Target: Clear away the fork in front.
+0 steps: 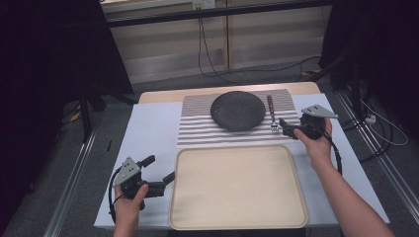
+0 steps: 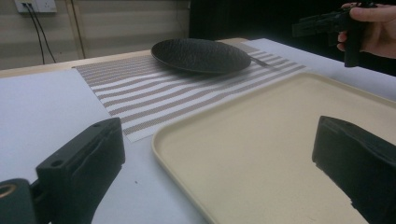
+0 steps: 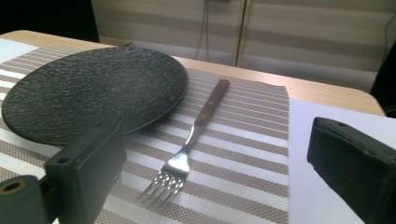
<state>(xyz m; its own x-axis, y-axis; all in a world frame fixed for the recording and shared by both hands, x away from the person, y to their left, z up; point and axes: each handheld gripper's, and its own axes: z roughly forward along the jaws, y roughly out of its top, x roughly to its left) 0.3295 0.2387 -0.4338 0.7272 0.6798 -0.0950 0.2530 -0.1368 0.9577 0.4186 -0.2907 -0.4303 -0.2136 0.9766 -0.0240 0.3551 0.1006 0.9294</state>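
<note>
Both hand-held grippers, left [image 1: 159, 170] and right [image 1: 284, 126], gape wide, holding nothing.

Dim, soft overhead light; dark surroundings, faint shadows, slightly blurred near edges.

From my high view, both forearms run off the bottom edge, so I see no elbows. My right hand [image 1: 318, 143] covers most of the right gripper [image 1: 285, 127], and I cannot tell whether its jaw tips touch the fork [image 1: 271, 114], whose tines are too small to count there. In the left gripper view, the tray [image 2: 280, 140] is cut off at the bottom and right edges, and the fork is just a thin sliver behind the plate [image 2: 201, 55]. In the right gripper view, the plate's [image 3: 88, 88] lower left rim sits behind my near jaw, and the placemat [image 3: 243, 135] runs off the left and bottom.
</note>
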